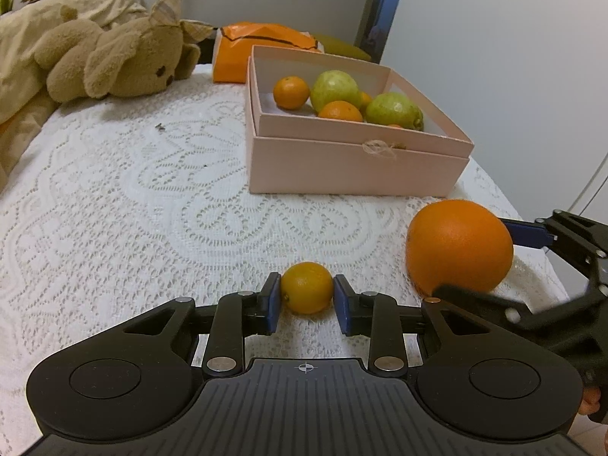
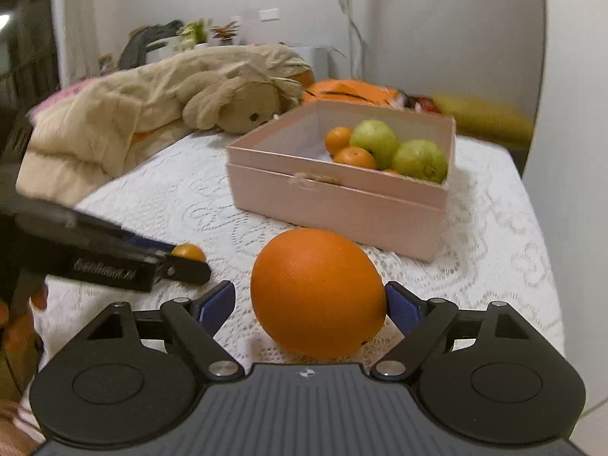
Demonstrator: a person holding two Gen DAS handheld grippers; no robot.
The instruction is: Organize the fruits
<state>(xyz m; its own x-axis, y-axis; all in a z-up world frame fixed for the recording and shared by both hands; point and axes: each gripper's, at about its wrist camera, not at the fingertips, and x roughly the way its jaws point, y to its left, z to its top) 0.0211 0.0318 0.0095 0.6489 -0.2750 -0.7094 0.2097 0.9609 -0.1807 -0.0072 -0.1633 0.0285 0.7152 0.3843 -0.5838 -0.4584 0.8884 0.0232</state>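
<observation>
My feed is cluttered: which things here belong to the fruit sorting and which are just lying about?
In the job:
- small orange, clamped in left hand-held gripper
- big orange, between right hand-held gripper pads
- pink box holding fruit

Lying about:
- plush rabbit
- beige blanket
- orange bag

Left tongs (image 1: 307, 298) grip a small orange (image 1: 306, 287) on a lace-covered desk (image 1: 114, 197).
Ahead sits a pink box (image 1: 353, 159) of fruit; a large orange (image 1: 459, 245) lies right.
</observation>
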